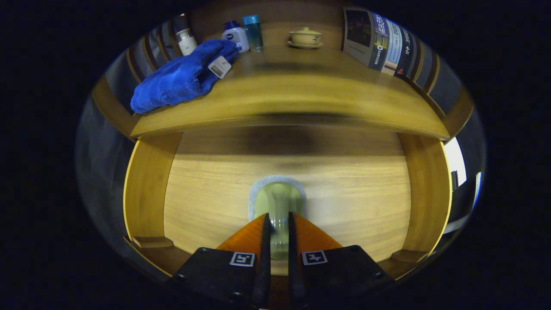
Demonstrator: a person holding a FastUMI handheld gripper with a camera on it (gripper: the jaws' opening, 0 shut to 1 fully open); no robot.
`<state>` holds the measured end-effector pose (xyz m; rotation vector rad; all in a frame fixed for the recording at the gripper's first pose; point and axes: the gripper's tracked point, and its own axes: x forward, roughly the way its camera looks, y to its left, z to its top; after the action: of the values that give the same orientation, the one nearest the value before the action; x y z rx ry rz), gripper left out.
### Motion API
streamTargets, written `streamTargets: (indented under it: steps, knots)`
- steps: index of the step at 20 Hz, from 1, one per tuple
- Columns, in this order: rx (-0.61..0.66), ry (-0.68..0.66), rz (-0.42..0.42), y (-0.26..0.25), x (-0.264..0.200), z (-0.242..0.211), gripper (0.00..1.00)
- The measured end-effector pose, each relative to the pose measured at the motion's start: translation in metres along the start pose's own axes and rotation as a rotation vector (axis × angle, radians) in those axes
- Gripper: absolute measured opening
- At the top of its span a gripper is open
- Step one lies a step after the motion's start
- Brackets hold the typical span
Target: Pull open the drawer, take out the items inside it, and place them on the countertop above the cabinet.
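The gripper (279, 234) sat closest to the camera, its two fingers drawn narrowly together and clamped on the handle of a pale green brush (277, 202). The brush head, edged with a grey pad, lay just ahead of the fingertips and over the floor of the open drawer (206, 193). The drawer's wooden side walls rose to either side of the fingers. Beyond the drawer, the countertop (292, 101) spanned the top of the cabinet. On it, toward the left, lay a blue cloth (181, 77) with a small white tag (219, 66) resting against it. Behind the cloth stood a white pump bottle (186, 39), a white bottle with a blue cap (236, 35) and a teal bottle (252, 32). A lidded teacup (305, 37) stood near the centre, and a booklet (379, 41) leaned at the right.
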<state>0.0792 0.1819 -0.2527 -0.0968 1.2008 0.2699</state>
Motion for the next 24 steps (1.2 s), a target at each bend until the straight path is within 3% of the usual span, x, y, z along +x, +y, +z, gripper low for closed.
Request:
streamTargets:
  steps: [7, 15, 24]
  knots:
    - [0.046, -0.058, 0.000, -0.014, -0.073, 0.026, 0.26]
    - [0.029, -0.151, -0.050, -0.033, -0.135, 0.095, 0.26]
    - [0.032, -0.174, -0.072, -0.028, -0.112, 0.186, 0.26]
